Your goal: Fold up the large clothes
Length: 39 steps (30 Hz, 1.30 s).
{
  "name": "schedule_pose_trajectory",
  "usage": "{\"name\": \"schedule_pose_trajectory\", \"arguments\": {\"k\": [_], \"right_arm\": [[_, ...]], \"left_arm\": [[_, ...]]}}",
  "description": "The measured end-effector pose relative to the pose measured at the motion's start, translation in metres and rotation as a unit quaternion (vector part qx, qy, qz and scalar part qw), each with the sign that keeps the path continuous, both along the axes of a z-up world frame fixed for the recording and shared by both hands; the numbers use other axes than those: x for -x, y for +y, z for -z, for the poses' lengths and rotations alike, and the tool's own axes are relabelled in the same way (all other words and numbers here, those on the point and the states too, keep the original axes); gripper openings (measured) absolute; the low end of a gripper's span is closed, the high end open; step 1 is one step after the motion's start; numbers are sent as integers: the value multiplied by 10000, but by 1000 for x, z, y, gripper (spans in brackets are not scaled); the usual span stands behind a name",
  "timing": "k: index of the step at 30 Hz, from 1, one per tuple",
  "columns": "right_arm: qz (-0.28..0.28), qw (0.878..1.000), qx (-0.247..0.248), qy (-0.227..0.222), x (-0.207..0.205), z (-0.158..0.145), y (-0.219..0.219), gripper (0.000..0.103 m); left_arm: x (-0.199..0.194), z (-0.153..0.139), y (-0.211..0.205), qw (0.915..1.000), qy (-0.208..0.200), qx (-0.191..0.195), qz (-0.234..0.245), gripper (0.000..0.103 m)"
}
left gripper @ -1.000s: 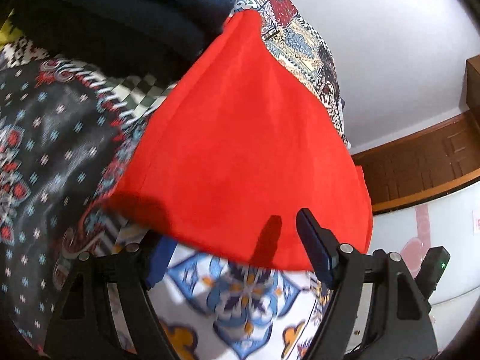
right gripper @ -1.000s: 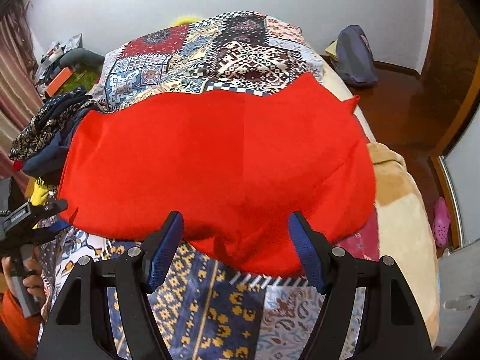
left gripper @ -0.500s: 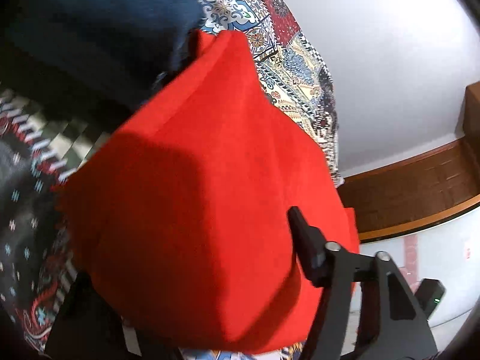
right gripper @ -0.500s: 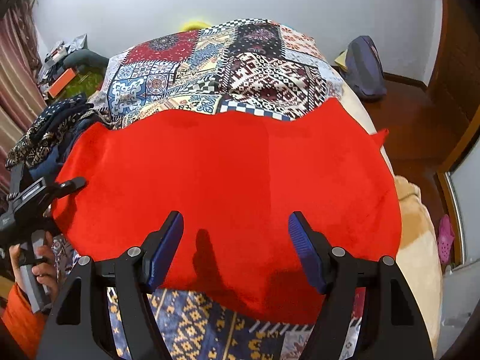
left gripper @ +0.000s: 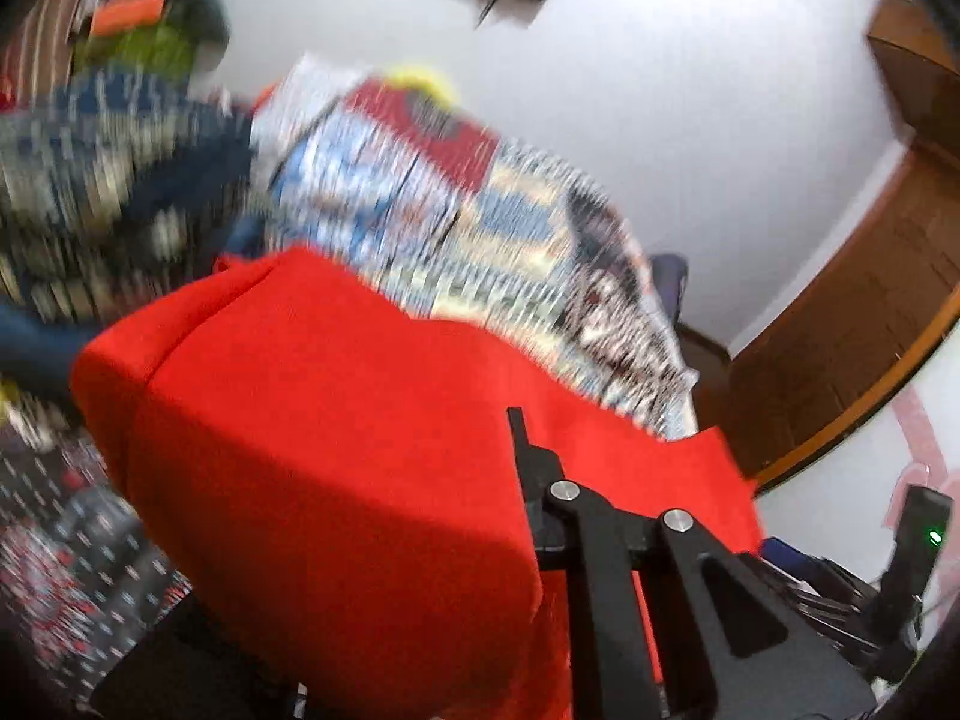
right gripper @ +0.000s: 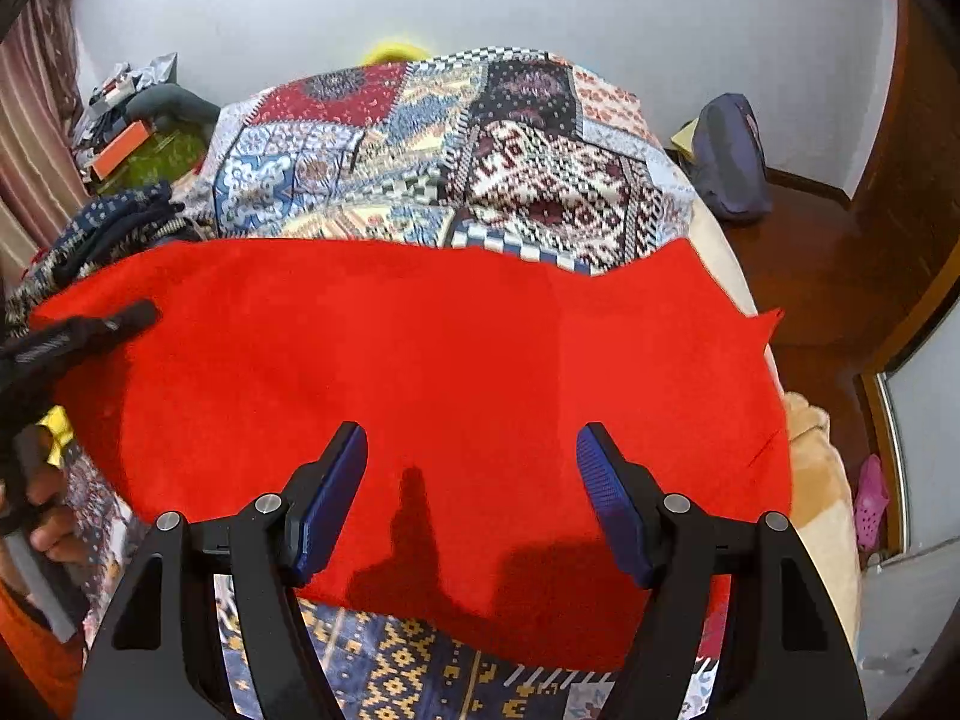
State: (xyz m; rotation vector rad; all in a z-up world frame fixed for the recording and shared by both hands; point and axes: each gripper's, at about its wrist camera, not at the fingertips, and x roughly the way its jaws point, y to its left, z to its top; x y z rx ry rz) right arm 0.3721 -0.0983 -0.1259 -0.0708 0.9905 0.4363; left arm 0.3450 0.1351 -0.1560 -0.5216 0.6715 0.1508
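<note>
**The red cloth is up at one end, and the fold is just starting**

I am folding a big, soft, bright red cloth (right gripper: 456,396). It lies spread out wide across the near part of the bed with the patchwork cover of many patterns (right gripper: 480,138). It runs almost from the bed's left edge to its right edge.

My right gripper (right gripper: 471,498) hangs over the near edge of the red cloth. Its two blue fingers (right gripper: 327,504) are spread wide apart and hold nothing. I think this one has to grab the near right part next.

My left gripper (left gripper: 420,540) is at the left end of the cloth. In its own camera the red cloth (left gripper: 336,468) lies bunched up over the fingers, with a rounded bend in it. So it looks to me like that end is lifted. I only see one black finger (left gripper: 540,480) there. The other is under the cloth, so I cannot tell if the fingers are pinching the cloth or not.

Most of the work is left, I think. I can see no finished fold, and the cloth is mostly flat and open.

The left camera is very blurry, so the pile of dark blue clothes (left gripper: 120,180) by the bed's left edge is hard to make out. The cloth's right end hangs over the bed's edge, so I cannot see all of it.
</note>
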Motion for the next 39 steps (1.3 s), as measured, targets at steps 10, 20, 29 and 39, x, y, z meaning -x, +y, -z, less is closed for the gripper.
{"name": "schedule_pose_trajectory", "arguments": {"k": [10,20,29,39], "right_arm": [[-942,9900,-796,686,16,9,98,69],[-1900,9764,-172,1010,52,57,174,74],[-801,9965,41,250,45,20,55,74],[-41,9874,-450,1515,34,89,-14,74]], "left_arm": [[31,-88,5,9920,-836,-946,-5,13],[30,-40,8,9898,38,-1424,-15,13],[17,-61,-39,9879,-194,-1417,596,13],[-41,-32,-150,9687,428,-1146,2159,13]]}}
